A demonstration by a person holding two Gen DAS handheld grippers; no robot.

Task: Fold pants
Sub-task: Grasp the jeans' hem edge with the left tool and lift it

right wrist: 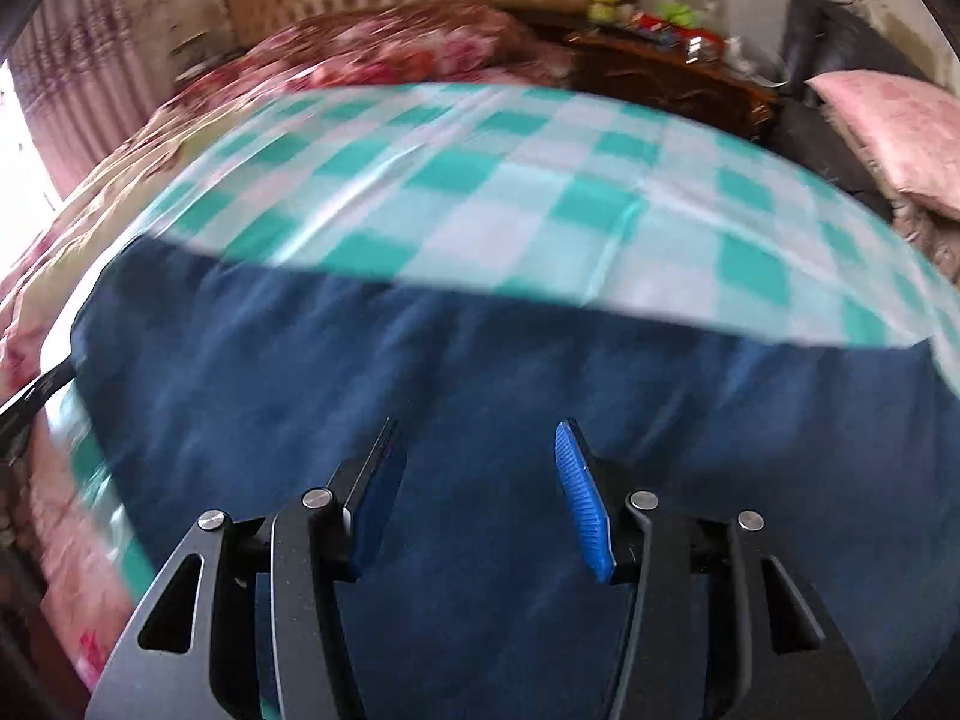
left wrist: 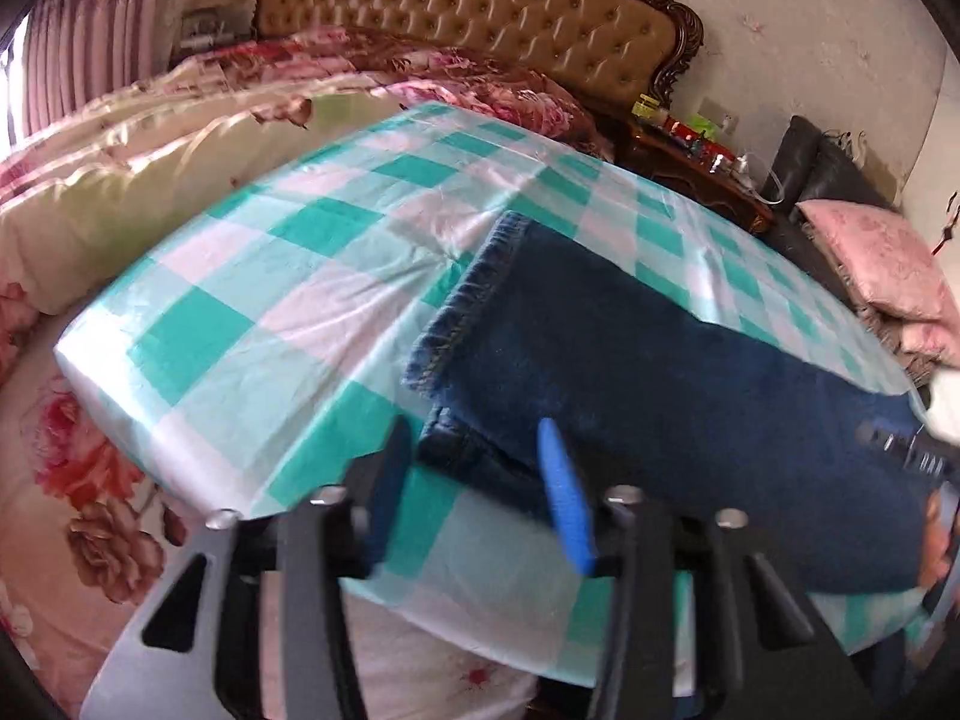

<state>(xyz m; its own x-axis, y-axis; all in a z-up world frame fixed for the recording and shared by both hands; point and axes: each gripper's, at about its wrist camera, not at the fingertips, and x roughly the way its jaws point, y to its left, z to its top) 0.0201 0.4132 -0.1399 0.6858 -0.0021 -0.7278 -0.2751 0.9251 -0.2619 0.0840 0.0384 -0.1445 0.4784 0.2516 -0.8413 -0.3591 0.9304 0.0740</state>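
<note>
Dark blue jeans lie flat on a teal and white checked sheet, with the leg hems toward the left. My left gripper is open and empty, hovering over the lower leg hem near the front edge. In the right wrist view the jeans fill the lower half, blurred by motion. My right gripper is open and empty just above the denim. The right gripper's body shows at the right edge of the left wrist view.
The checked sheet covers a raised board on a bed with floral bedding. A tufted headboard stands at the back. A cluttered wooden nightstand and a pink pillow are at the right.
</note>
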